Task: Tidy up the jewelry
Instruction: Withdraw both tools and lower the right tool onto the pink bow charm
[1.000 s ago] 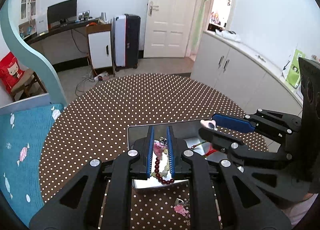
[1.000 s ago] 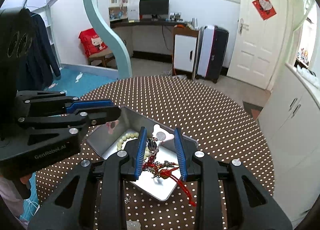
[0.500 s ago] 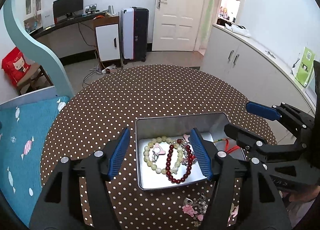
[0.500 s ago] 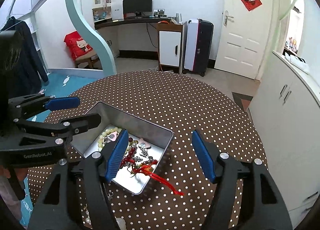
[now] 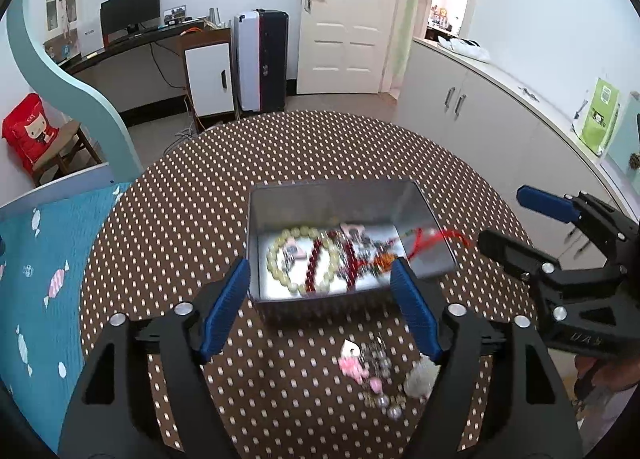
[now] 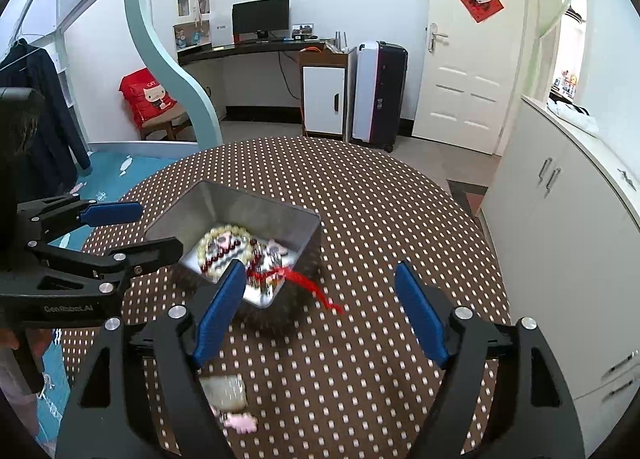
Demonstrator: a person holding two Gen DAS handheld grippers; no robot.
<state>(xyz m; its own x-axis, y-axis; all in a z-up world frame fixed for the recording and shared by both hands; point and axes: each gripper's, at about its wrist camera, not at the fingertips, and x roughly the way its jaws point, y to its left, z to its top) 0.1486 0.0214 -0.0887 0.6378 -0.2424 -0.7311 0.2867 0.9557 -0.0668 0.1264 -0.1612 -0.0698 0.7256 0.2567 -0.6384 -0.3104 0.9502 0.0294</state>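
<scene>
- A round table (image 5: 168, 219) with a brown, white-dotted cloth fills the lower part of both wrist views; it stands in a room with a white door (image 6: 472, 59), a dark desk and white cabinets (image 5: 500, 119).
- A blue patterned bed cover (image 5: 40, 279) lies just beside the table's left edge in the left wrist view.
- A silver metal tin (image 5: 332, 199), open at the top, sits on the cloth near the middle of the table.
- The left gripper (image 5: 320, 307) hovers just in front of the tin's near wall. Its blue-padded jaws are opening and stand wide apart, roughly as wide as the tin, and nothing is between them or touching the pads.
- The right gripper (image 6: 320, 311) hovers to the right of the tin's near corner. Its jaws are opening too, wide apart, with only bare cloth between them.
- Inside the tin lies a pale green bead bracelet (image 5: 276, 259), with a dark red bead bracelet (image 5: 316, 267) overlapping it and small metal charms tangled to the right.
- A red tasselled cord (image 6: 316, 289) trails from the tin over its right rim onto the cloth.
- A blurred cluster of pink and pearly trinkets (image 5: 368, 371) lies on the cloth near the tin's front, outside it, between the left gripper's fingers.
</scene>
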